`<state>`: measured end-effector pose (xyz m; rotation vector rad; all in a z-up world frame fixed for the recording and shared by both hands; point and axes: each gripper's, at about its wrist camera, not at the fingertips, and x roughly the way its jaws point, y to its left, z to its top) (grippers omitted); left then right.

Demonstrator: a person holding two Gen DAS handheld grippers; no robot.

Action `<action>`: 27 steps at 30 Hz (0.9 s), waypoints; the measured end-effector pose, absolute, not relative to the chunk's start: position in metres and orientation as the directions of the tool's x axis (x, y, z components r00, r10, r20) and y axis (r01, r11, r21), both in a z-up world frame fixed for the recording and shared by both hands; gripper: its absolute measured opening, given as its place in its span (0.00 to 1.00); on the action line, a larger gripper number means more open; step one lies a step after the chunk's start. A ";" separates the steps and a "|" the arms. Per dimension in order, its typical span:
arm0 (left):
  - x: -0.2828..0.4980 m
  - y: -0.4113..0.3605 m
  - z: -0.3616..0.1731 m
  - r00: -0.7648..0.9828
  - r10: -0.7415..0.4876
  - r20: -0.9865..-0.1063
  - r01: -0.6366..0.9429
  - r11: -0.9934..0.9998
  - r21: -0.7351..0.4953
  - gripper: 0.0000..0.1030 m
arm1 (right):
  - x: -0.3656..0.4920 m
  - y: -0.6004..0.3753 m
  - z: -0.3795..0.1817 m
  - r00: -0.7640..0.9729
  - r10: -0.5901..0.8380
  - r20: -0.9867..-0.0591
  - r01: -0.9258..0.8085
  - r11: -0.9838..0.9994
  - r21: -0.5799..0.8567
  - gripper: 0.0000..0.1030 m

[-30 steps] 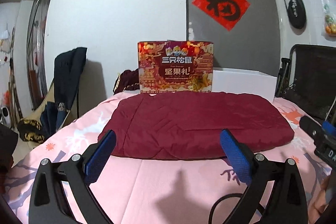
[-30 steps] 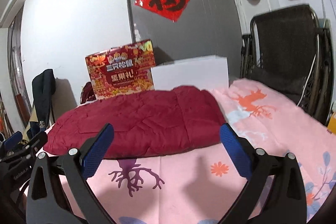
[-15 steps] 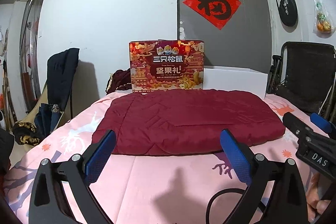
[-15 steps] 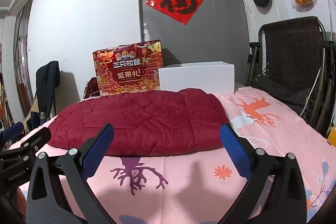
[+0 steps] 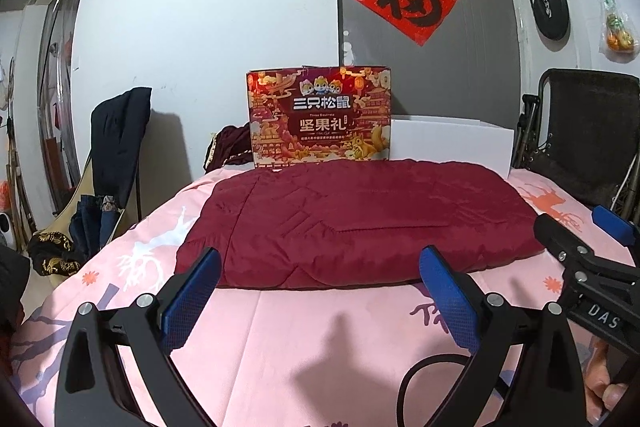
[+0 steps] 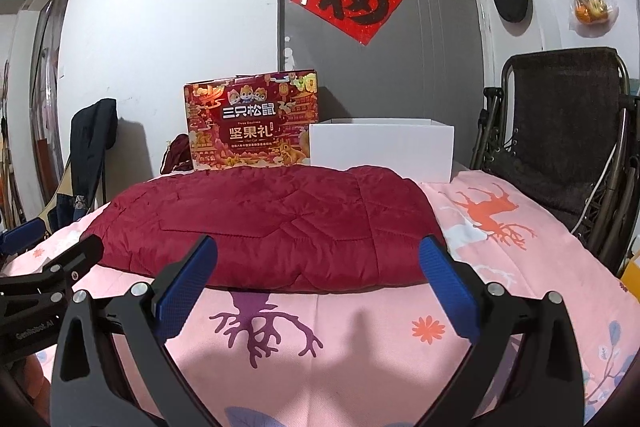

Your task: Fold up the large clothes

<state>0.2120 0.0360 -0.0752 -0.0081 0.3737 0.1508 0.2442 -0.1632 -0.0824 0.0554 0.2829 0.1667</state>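
Left wrist: maroon quilted jacket (image 5: 360,219) folded flat on pink sheet (image 5: 320,339); both tools spread wide, empty.

the folded jacket (image 5: 360,219) lies on the bed (image 5: 320,327) just ahead of both jaws, the printed box (image 5: 320,115) behind it, the plain box (image 6: 380,147) right of that, a chair (image 6: 568,131) farther right.

Quilted, faintly shiny maroon cloth jacket (image 5: 360,223)
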 end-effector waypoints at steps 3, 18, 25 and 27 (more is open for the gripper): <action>0.213 0.036 -0.076 0.916 0.151 -0.371 -0.152 0.988 0.025 0.97 | 0.245 -0.165 -0.083 0.945 0.176 -0.276 -0.157 0.984 0.089 0.96; 0.232 0.031 -0.082 0.901 0.195 -0.388 -0.173 0.981 0.090 0.97 | 0.260 -0.161 -0.088 0.920 0.193 -0.341 -0.172 0.981 0.091 0.96; 0.293 0.045 -0.098 0.831 0.193 -0.521 -0.187 0.980 0.064 0.97 | 0.301 -0.165 -0.089 0.891 0.211 -0.401 -0.176 0.977 0.123 0.96; 0.312 0.055 -0.098 0.809 0.199 -0.553 -0.219 0.975 0.031 0.97 | 0.324 -0.163 -0.089 0.872 0.210 -0.442 -0.173 0.977 0.122 0.96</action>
